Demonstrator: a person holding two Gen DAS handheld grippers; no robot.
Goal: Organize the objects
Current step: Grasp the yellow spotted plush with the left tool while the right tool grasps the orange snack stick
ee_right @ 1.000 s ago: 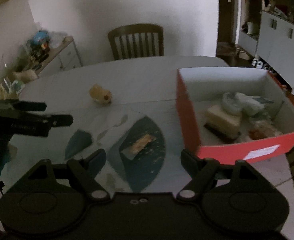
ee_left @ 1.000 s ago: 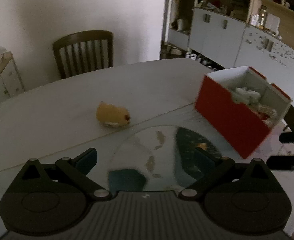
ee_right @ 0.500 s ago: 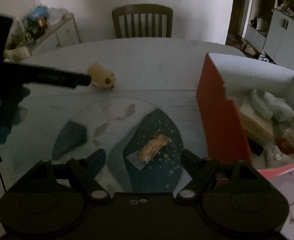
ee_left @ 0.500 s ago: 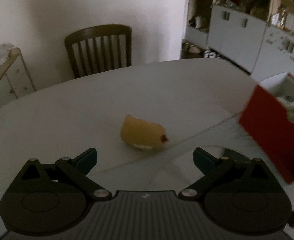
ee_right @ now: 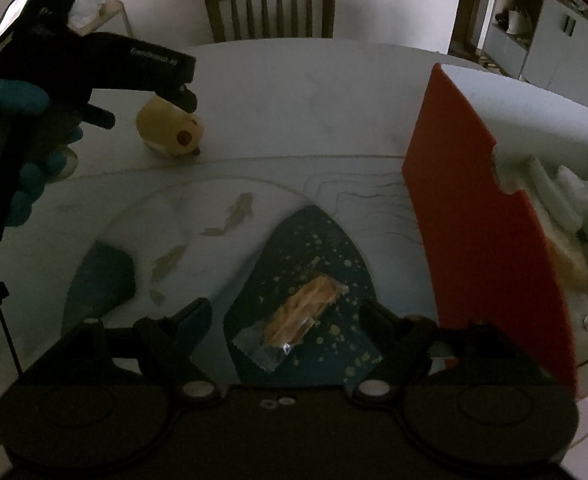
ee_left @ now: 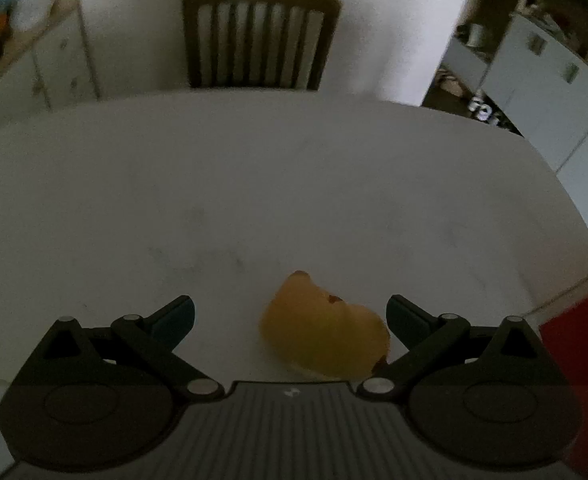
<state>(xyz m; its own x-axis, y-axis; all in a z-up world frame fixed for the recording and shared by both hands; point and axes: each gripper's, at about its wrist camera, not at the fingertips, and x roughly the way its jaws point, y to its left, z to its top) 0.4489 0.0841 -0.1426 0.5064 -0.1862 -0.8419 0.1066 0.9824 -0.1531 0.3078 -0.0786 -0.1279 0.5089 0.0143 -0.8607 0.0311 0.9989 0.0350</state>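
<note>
A yellow plush toy [ee_left: 326, 332] lies on the white table [ee_left: 254, 180], between the fingers of my open left gripper [ee_left: 290, 308] and nearer the right finger; no pad touches it. The right wrist view shows that left gripper [ee_right: 146, 109] hanging over the toy [ee_right: 170, 132], held by a gloved hand [ee_right: 14, 112]. A clear-wrapped snack packet [ee_right: 302, 316] lies on the dark patch of a patterned placemat [ee_right: 174, 220]. It sits between the spread fingers of my right gripper [ee_right: 286, 310], untouched. A red box [ee_right: 474, 208] with several items inside stands to the right.
A wooden chair [ee_left: 258, 36] stands at the table's far side against the wall. A low cabinet [ee_left: 34, 60] is at the back left and white cupboards [ee_left: 534, 72] at the back right. The red box's corner [ee_left: 574, 344] shows right of the left gripper.
The left gripper has swung left and down onto the yellow toy, which now sits between its fingers. The right gripper has sunk toward the snack packet, which looks larger and lies between its fingers.
</note>
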